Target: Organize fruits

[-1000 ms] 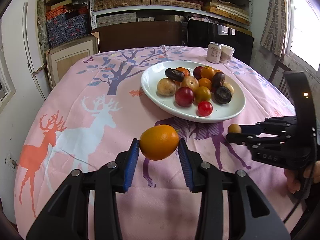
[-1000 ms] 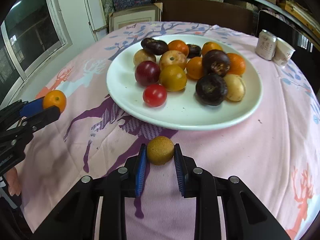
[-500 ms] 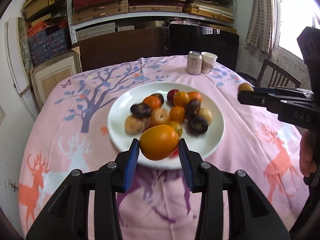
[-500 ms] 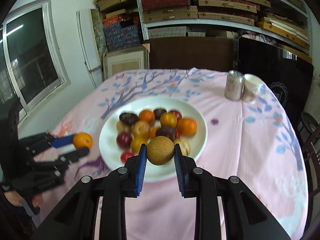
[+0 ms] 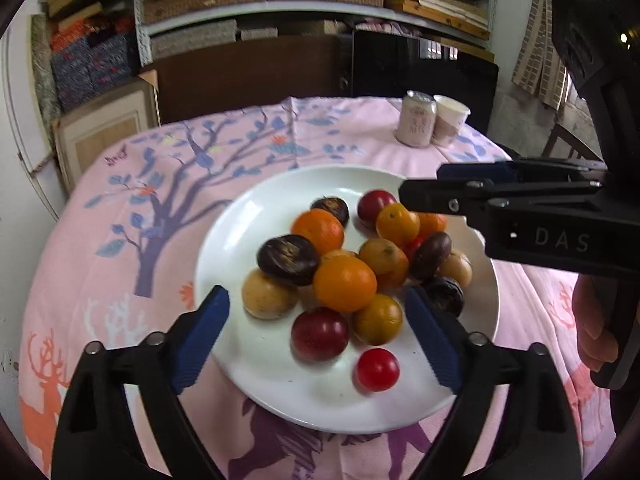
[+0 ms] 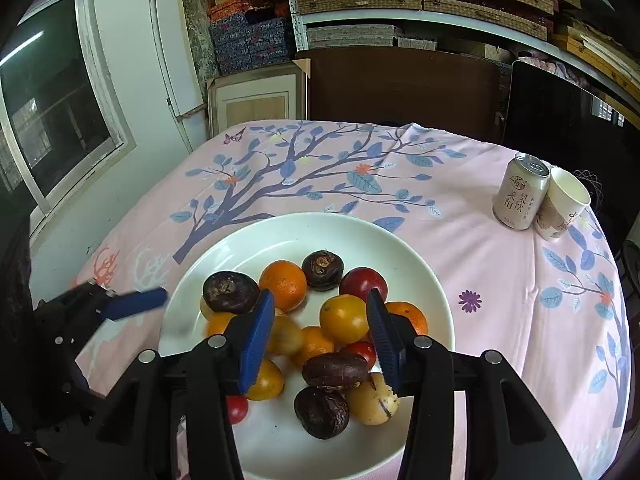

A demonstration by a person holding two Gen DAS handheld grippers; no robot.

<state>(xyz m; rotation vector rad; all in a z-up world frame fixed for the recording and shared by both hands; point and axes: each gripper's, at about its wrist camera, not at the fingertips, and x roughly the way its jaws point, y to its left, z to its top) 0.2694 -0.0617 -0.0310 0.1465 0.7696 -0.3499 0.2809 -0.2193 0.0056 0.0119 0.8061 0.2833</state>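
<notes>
A white plate (image 5: pixel 224 240) (image 6: pixel 320 220) on the pink tablecloth holds a heap of fruits: oranges, dark purple ones, red ones and tan ones. In the left wrist view an orange (image 5: pixel 345 283) rests on top of the heap. My left gripper (image 5: pixel 315 296) hangs open just above it, jaws wide apart and holding nothing. My right gripper (image 6: pixel 320 300) is open too, over the plate's right half, with fruits lying below its gap. A tan fruit (image 6: pixel 284 336) lies in the pile under its left finger. From the left wrist view the right gripper (image 5: pixel 420 186) reaches in over the plate's far right.
A drink can (image 6: pixel 520 190) and a paper cup (image 6: pixel 560 204) stand at the table's far right. A person's hand (image 5: pixel 592 332) grips the right tool. Chairs, a framed board and stocked shelves stand behind the table.
Both grippers moved over the plate and opened. The orange left the left jaws and lies on the heap. The tan fruit is gone from the right jaws.
</notes>
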